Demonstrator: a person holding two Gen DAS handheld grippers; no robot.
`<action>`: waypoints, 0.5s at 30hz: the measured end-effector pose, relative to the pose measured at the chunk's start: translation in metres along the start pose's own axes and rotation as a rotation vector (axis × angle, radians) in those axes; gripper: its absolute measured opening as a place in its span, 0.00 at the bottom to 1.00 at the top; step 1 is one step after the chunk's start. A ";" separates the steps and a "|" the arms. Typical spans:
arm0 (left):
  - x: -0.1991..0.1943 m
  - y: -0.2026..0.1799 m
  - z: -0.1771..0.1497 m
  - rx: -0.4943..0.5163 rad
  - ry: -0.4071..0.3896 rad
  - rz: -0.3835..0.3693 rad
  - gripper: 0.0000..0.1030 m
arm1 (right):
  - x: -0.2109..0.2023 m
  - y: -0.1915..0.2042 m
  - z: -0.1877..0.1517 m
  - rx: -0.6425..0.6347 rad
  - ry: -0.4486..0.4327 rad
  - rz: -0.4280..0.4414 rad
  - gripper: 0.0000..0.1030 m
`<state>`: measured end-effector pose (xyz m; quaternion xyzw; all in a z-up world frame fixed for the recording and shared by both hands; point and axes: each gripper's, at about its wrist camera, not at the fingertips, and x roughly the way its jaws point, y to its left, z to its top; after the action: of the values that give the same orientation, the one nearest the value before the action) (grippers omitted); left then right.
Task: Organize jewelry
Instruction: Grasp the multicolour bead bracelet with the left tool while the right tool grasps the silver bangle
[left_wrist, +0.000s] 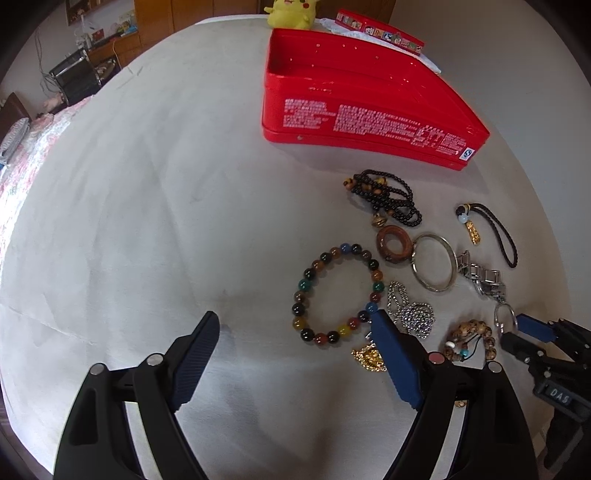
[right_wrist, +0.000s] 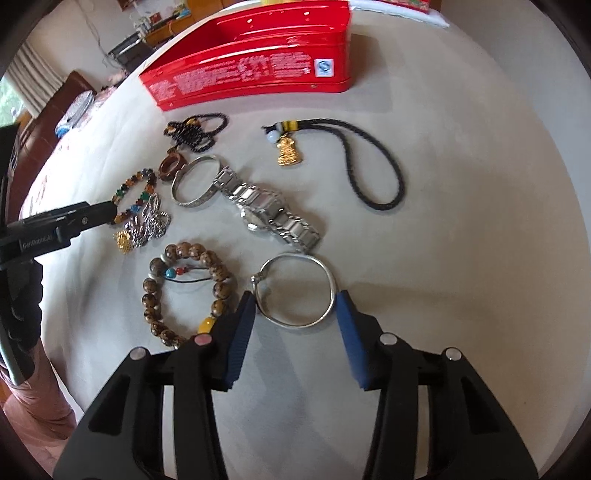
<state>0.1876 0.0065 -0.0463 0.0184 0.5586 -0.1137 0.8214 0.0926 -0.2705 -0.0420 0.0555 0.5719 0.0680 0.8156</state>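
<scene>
Blue fingers (right_wrist: 242, 332) of the right gripper (right_wrist: 295, 314) stand apart around a silver ring (right_wrist: 295, 290) on the cloth. Squeeze its sides slowly so it won't slip, then carry it to the red tin (right_wrist: 258, 70). Left gripper (left_wrist: 295, 328) is apart too, holding nothing.

Your tin (right_wrist: 258, 70) sits at the far side of the table (right_wrist: 461, 184), with the jewelry spread on the near side of it. In the right wrist view, the watch (right_wrist: 266, 210) lies mid-pile, the cord loop (right_wrist: 373, 166) to its right, the bangle (right_wrist: 195, 181) touching its left end. Nearest you, the thin ring bangle (right_wrist: 295, 291) lies just right of the wooden bead bracelet (right_wrist: 184, 291).
</scene>
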 end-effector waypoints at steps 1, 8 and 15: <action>0.000 -0.002 0.001 0.003 0.002 0.000 0.82 | -0.002 -0.003 0.001 0.008 -0.007 0.001 0.43; 0.012 -0.016 0.016 0.016 0.036 0.008 0.82 | -0.013 -0.016 0.001 0.035 -0.024 0.022 0.43; 0.027 -0.029 0.032 0.017 0.053 0.016 0.82 | -0.008 -0.012 0.003 0.043 -0.019 0.041 0.43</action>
<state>0.2201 -0.0316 -0.0560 0.0329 0.5790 -0.1113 0.8070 0.0937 -0.2842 -0.0359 0.0854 0.5644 0.0719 0.8179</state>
